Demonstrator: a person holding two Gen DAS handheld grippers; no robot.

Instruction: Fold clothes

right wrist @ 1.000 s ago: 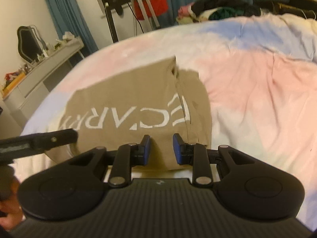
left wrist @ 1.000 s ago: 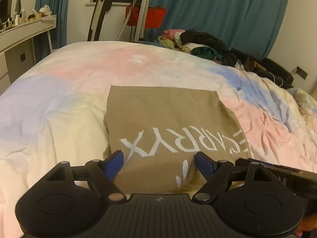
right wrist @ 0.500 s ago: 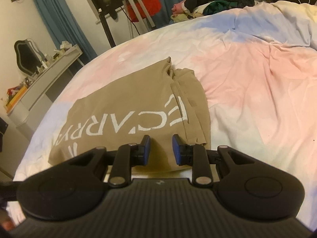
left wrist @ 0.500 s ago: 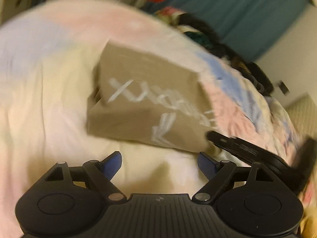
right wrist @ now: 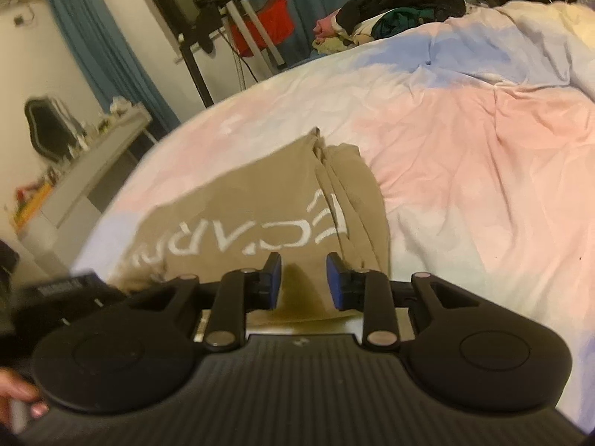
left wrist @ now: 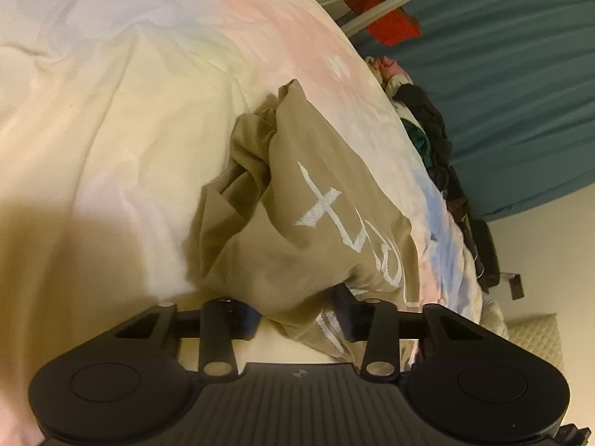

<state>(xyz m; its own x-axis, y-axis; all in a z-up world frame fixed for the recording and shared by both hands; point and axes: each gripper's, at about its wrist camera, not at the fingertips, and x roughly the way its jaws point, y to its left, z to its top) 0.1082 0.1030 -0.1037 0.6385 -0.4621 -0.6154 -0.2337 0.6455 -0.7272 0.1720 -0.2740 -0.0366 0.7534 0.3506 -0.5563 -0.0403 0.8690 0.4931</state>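
Rolled sideways, left gripper (left wrist: 297, 316) now straddles the tan shirt (left wrist: 316, 223), unclosed; right gripper (right wrist: 303, 278) half-open, empty — pinch all layers squarely.

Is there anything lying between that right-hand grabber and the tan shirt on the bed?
Nothing visible. The right gripper sits open directly at the near edge of the tan shirt, with only shirt fabric and bedspread ahead of it. The clothes pile lies far off at the bed's far end.
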